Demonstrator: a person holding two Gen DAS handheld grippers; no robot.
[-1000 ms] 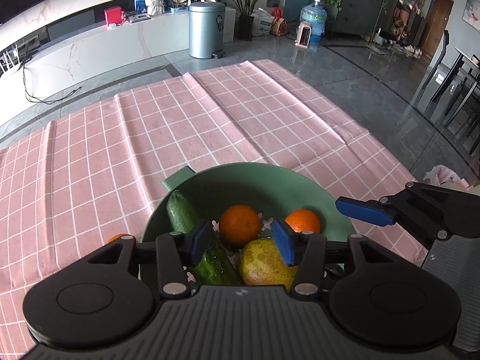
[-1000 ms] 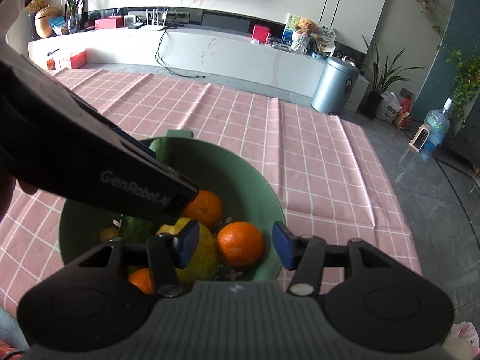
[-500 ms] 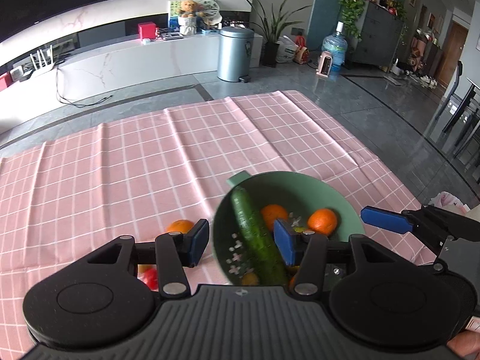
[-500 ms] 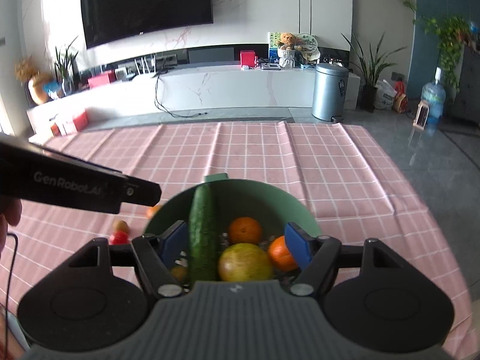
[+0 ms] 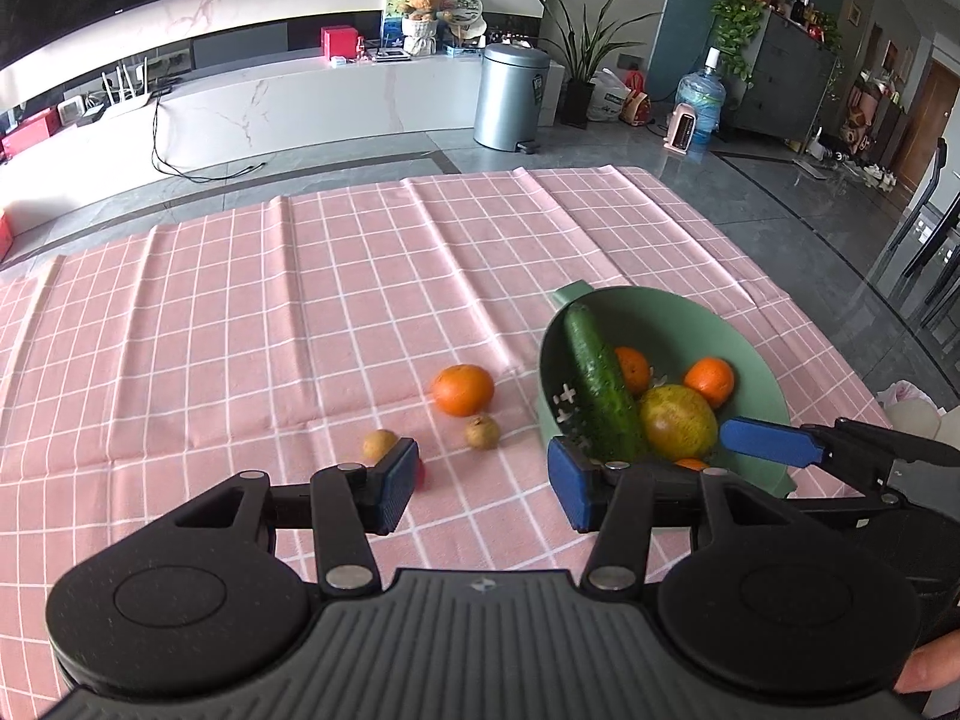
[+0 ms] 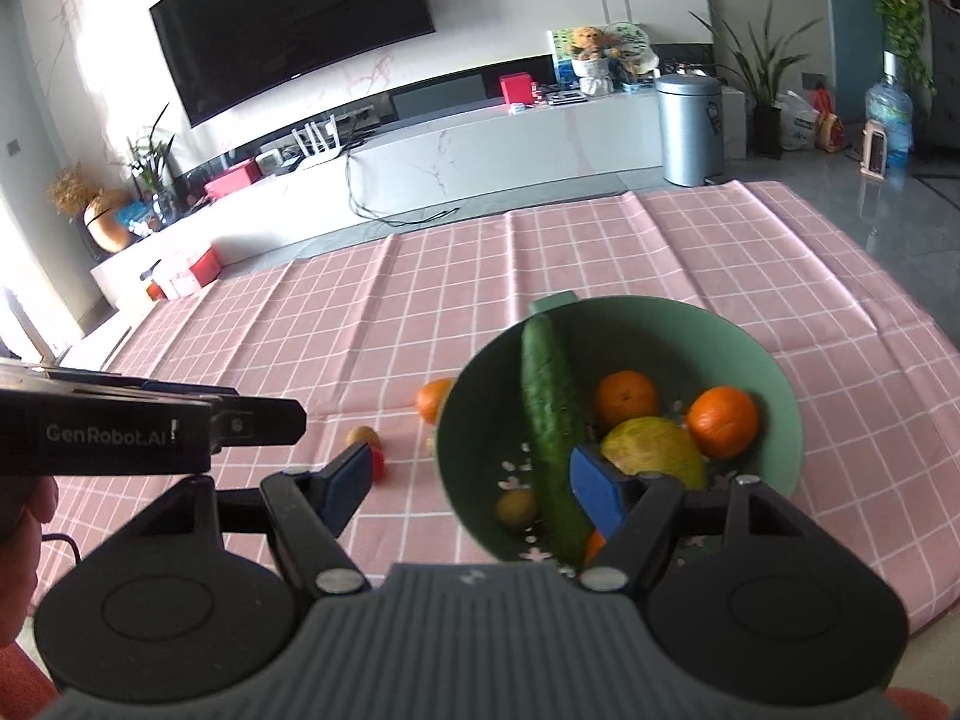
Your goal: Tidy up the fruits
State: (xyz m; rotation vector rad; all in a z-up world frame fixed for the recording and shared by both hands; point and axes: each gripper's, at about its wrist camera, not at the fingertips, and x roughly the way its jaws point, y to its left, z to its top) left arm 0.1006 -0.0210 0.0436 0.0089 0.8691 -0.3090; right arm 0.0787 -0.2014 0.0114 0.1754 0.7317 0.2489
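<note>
A green bowl (image 5: pixel 708 318) (image 6: pixel 774 372) on the pink checked cloth holds a cucumber (image 5: pixel 597 384) (image 6: pixel 549 420), a yellow-green pear (image 5: pixel 678 423) (image 6: pixel 654 459), oranges (image 5: pixel 710 381) (image 6: pixel 723 423) and a small brown fruit (image 6: pixel 517 509). On the cloth left of the bowl lie an orange (image 5: pixel 463 390) (image 6: pixel 433 399), two small brown fruits (image 5: pixel 482 433) (image 5: pixel 379 444) and a red fruit (image 6: pixel 378 462) mostly hidden by a finger. My left gripper (image 5: pixel 483 483) is open and empty above the cloth. My right gripper (image 6: pixel 471 483) is open and empty at the bowl's near left rim.
The cloth (image 5: pixel 300 300) covers the table; its right edge drops to a grey floor (image 5: pixel 810 222). The left gripper's body (image 6: pixel 150 426) shows at the left of the right wrist view, and the right gripper's finger (image 5: pixel 768 441) at the right of the left.
Both grippers have pulled up and back from the bowl and swung left. The loose orange and small fruits on the cloth have come into view. Both stay open and empty.
</note>
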